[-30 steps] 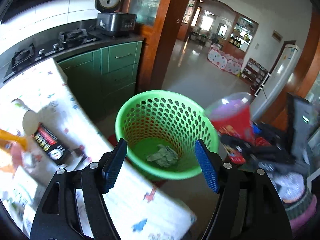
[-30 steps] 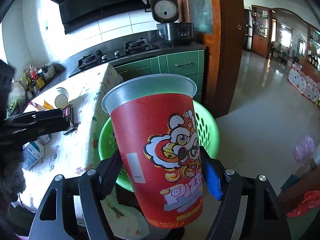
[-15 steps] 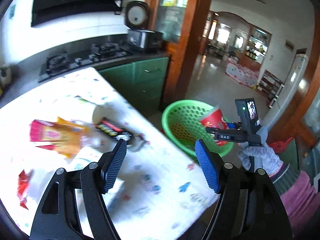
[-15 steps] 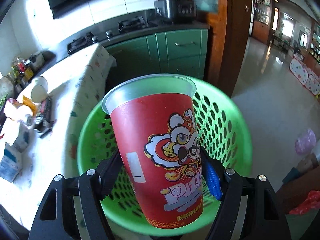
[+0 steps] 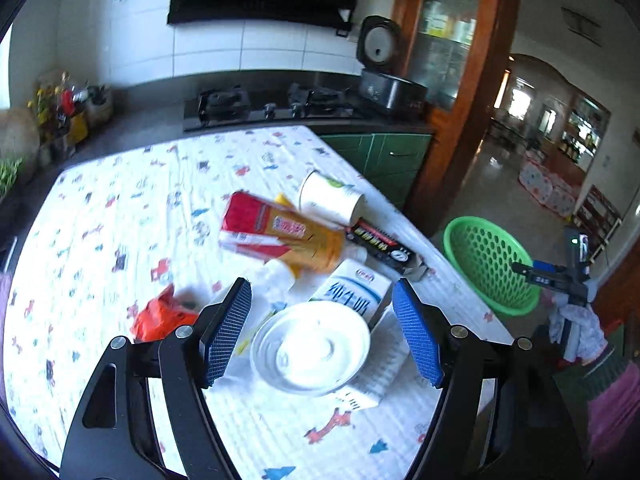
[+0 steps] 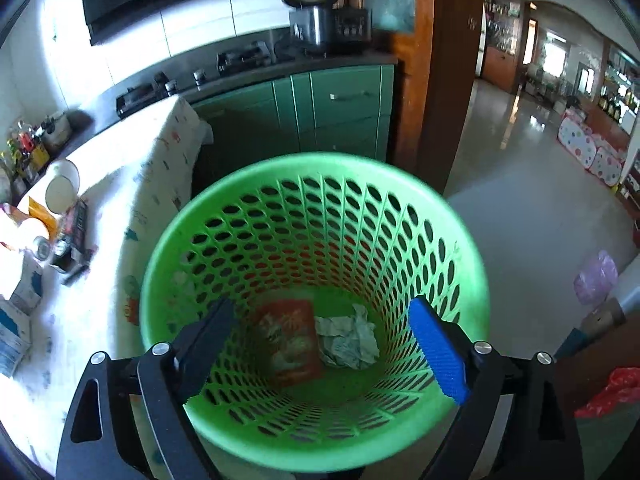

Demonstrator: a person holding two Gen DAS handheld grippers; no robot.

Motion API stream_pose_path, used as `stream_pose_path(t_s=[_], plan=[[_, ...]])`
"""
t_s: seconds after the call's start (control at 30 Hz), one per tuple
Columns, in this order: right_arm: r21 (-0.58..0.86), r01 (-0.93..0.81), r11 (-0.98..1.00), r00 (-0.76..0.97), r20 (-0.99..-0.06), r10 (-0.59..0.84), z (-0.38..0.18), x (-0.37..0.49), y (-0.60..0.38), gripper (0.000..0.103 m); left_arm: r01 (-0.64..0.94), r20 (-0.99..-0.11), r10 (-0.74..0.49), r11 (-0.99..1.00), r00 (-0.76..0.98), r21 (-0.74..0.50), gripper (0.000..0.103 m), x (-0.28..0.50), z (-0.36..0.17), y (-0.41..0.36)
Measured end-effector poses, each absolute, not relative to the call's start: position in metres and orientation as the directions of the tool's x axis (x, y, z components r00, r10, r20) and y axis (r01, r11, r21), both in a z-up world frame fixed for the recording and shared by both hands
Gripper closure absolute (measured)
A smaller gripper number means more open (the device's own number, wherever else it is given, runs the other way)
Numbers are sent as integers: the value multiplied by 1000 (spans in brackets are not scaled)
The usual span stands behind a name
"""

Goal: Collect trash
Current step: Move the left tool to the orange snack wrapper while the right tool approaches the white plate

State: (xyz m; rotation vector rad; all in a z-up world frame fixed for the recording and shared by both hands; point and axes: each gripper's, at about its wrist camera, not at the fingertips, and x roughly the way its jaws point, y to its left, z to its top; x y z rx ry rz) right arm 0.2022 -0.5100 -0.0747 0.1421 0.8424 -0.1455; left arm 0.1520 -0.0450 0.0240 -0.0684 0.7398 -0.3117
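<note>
Your right tool no longer carries the red cup: a second ago its pads were clamped on the cup above the green basket, and now its jaws have just been opening, they stand wide with nothing between them, and the cup lies on its side at the bottom of the basket, touching a crumpled paper. The basket stands on the floor just beside the tabletop. Your left tool has swung away from the basket, which filled its view a second ago, and now looks down on the tabletop's patterned cloth; its jaws are wide apart and grip nothing, though a white round lid and a blue-and-white carton beneath it show between the pads. Beyond them lie a red-and-yellow packet, a white paper cup on its side, a black flat box and an orange wrapper. The packet and wrapper are blurred, so you cannot read their print. The cup in the basket is smeared too, and its rim is hard to make out. In the left view the basket's near side is cut off by the tabletop edge, and your right tool shows only as a small dark shape beside it.
</note>
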Motion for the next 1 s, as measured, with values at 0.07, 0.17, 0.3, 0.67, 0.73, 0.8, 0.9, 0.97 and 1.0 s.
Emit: stream_pose_path(t_s=[0.07, 0.17, 0.3, 0.67, 0.73, 0.8, 0.9, 0.97, 1.0], plan=[[81, 170, 982, 683, -728, -58, -61, 193, -499, 13, 233, -668, -296, 955, 683, -186, 31, 152, 14, -35], [105, 128, 986, 710, -704, -17, -45, 184, -479, 12, 209, -690, -305, 952, 657, -222, 31, 153, 0, -23], [94, 65, 993, 750, -661, 13, -23, 169, -443, 12, 178, -711, -316, 948, 629, -263, 34, 151, -14, -14], [210, -183, 960, 714, -643, 276, 3, 158, -353, 10, 129, -704, -316, 943, 636, -307, 41, 147, -19, 16], [206, -250, 946, 691, -646, 323, 6, 159, -329, 9, 125, -700, -311, 944, 643, -305, 42, 145, -18, 21], [193, -302, 933, 674, -649, 353, 8, 160, -309, 9, 117, -699, -307, 945, 647, -306, 42, 144, -18, 28], [181, -383, 906, 642, -653, 402, 10, 162, -279, 9, 108, -696, -298, 947, 653, -304, 42, 142, -18, 36], [166, -432, 886, 619, -661, 425, 9, 163, -261, 9, 105, -693, -291, 949, 659, -299, 42, 140, -18, 41], [153, -459, 875, 607, -665, 435, 8, 165, -251, 9, 102, -692, -287, 950, 663, -297, 42, 139, -18, 44]])
